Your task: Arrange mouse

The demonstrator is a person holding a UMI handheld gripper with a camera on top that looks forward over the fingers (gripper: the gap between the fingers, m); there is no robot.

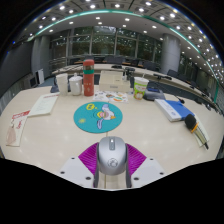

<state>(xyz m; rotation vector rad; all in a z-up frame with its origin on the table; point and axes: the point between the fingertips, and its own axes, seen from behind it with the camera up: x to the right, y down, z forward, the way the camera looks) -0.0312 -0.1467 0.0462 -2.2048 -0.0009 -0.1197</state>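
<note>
Between the fingers: mouse [112,155], grey and silver, scroll wheel facing ahead, lying lengthwise in the gap.
Tool [112,160]: clenched on the mouse; both magenta pads [91,157] press against its flanks, one at each side.
Surface [55,135]: pale, wide table top carrying everything listed below.
Round mat [98,117]: teal disc with small printed figures, just ahead of the mouse, lying flat.
Bottle [88,77]: red with a darker cap, upright, beyond the round mat near the far edge of the surface.
White cups [68,84]: a small group of pale containers just beside the bottle, upright; exact number hard to tell.
Flat tray [43,105]: white, rectangular, off to the left of the round mat, apart from it.
Papers [16,127]: white sheet with red marks, nearer than the flat tray, at the left edge of the surface.
Box [140,88]: yellow-green carton, upright, beyond the round mat to the right.
Folded cloth [172,108]: white and blue bundle, right of the round mat, well apart from the mouse.
Background: office room with ceiling lights and glass partitions.
</note>
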